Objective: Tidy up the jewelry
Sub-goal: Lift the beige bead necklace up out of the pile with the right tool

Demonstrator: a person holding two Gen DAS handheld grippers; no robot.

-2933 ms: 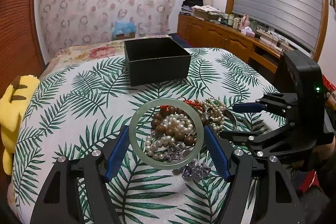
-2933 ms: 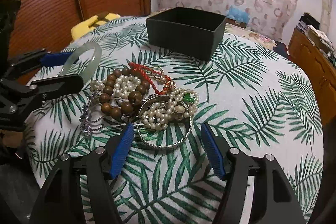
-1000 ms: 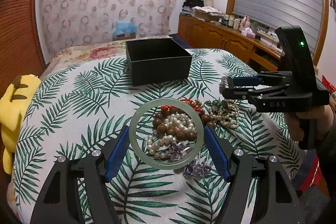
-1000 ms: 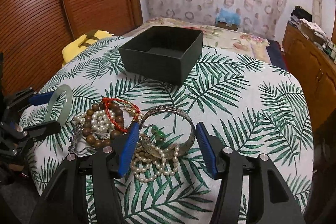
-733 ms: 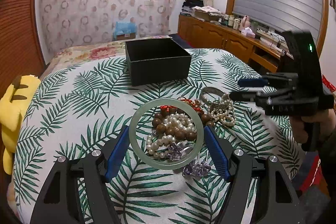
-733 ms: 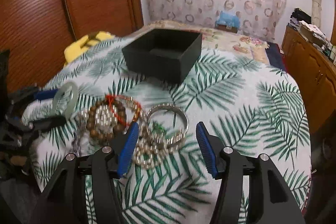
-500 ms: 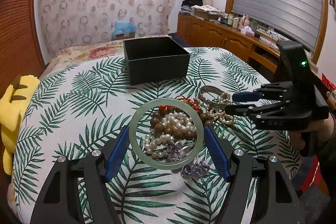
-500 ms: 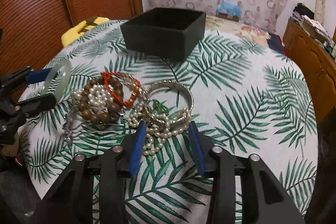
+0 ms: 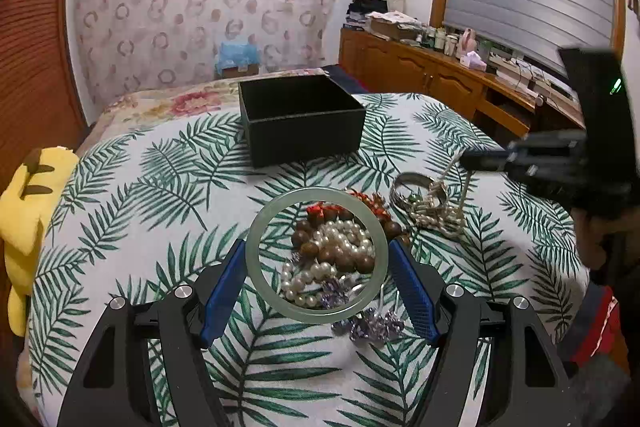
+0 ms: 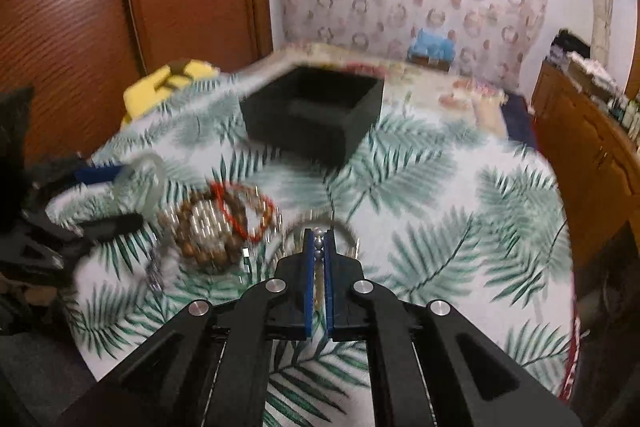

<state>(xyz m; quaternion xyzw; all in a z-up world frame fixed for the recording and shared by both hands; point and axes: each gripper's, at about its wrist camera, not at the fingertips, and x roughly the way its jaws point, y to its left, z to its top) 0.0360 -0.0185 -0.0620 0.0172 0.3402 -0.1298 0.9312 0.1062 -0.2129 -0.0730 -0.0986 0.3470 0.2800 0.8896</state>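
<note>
Pearl-bead strand (image 10: 318, 242) is now pinched between the closed blue pads of the right hand-held gripper (image 10: 318, 247), which half a second ago straddled it open; its loop lifts off the worktop (image 9: 120, 195). Ahead sits the open black square box (image 9: 300, 119). Left hand-held gripper (image 9: 316, 267) clamps the pale green jade bangle (image 9: 256, 259).

You are in a home bedroom: floral bedspread (image 9: 160, 103), patterned curtain (image 9: 200, 7) and cluttered wooden sideboard (image 9: 432, 79) lie ahead.
</note>
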